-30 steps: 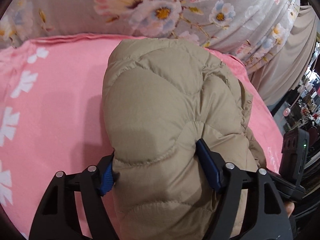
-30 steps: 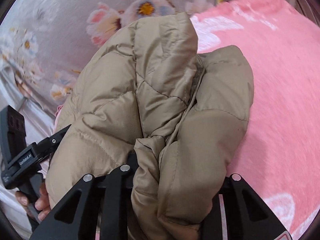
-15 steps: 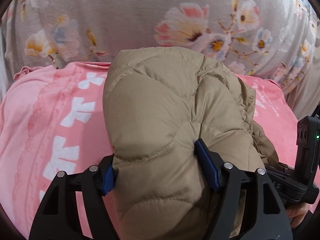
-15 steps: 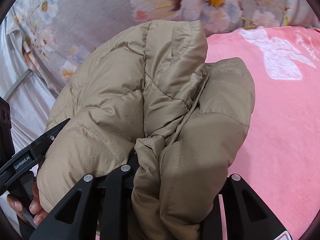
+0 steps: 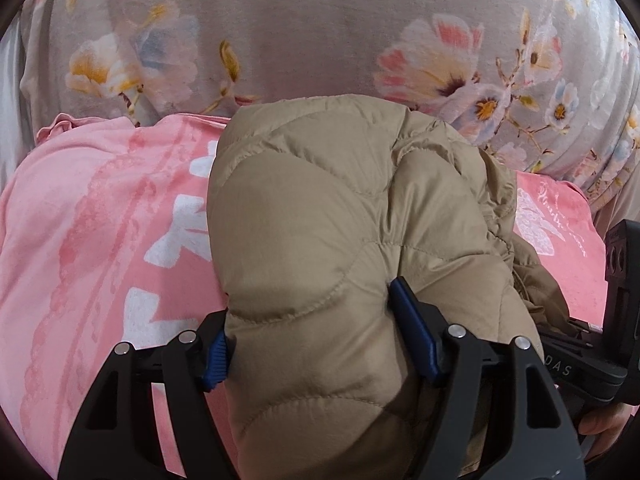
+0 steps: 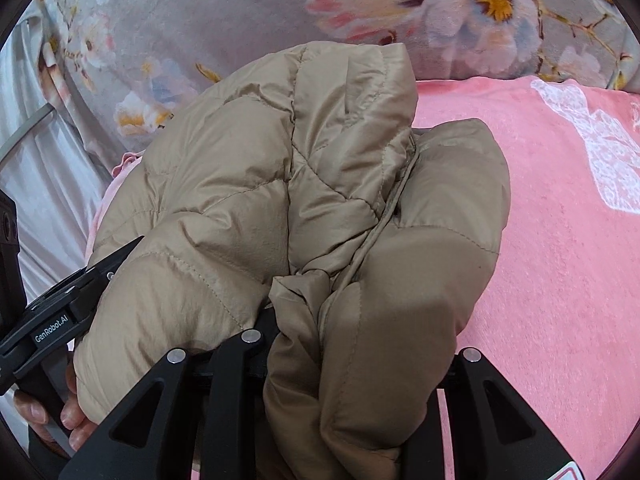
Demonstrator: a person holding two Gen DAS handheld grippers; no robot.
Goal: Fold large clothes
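Observation:
A tan quilted puffer jacket (image 5: 320, 220) hangs bundled above the pink bed cover. My left gripper (image 5: 316, 340) is shut on a thick fold of it, one blue pad (image 5: 412, 336) pressing in from each side. In the right wrist view the same jacket (image 6: 304, 200) is bunched up between the black fingers of my right gripper (image 6: 352, 344). That gripper is shut on a narrower wad, and the fabric hides its pads. The left gripper (image 6: 60, 320) and the person's hand (image 6: 44, 412) show at that view's left edge.
A pink blanket (image 5: 92, 240) with white bow prints covers the bed beneath. Grey flowered bedding (image 5: 320, 28) rises just behind the jacket. White cloth (image 6: 44, 160) hangs at the left of the right wrist view. The right gripper's body (image 5: 616, 288) sits at the right edge.
Both grippers have carried the jacket sideways across the bed toward the flowered bedding, which now fills the top of both views. Neither grip on the jacket has changed.

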